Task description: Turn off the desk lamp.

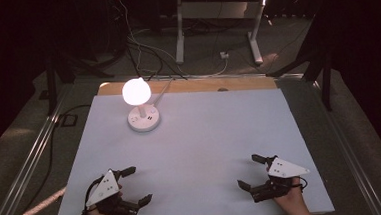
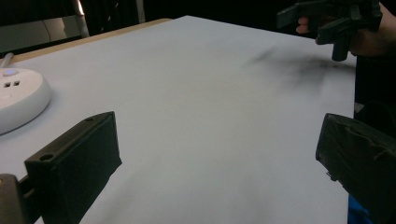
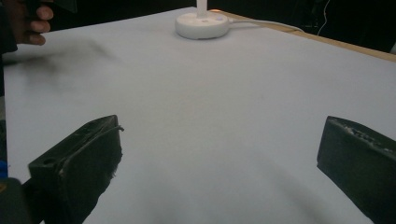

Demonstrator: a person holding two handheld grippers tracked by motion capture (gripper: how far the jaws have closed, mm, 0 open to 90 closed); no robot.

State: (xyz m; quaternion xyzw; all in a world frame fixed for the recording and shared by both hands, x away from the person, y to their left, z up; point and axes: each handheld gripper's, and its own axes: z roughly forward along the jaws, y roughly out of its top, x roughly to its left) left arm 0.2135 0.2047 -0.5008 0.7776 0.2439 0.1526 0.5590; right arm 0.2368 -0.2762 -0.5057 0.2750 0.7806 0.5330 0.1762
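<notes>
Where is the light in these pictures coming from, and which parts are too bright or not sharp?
High view: the lit lamp is blown out to a white blob, the room around the table dark. Left gripper view: the lamp base glares white, and a smudgy shadow lies under the right gripper. Right gripper view: the near jaws look soft and the left hand is dim.

Matt white table cover [image 1: 206,151]; glossy plastic lamp base [image 1: 144,121].
</notes>
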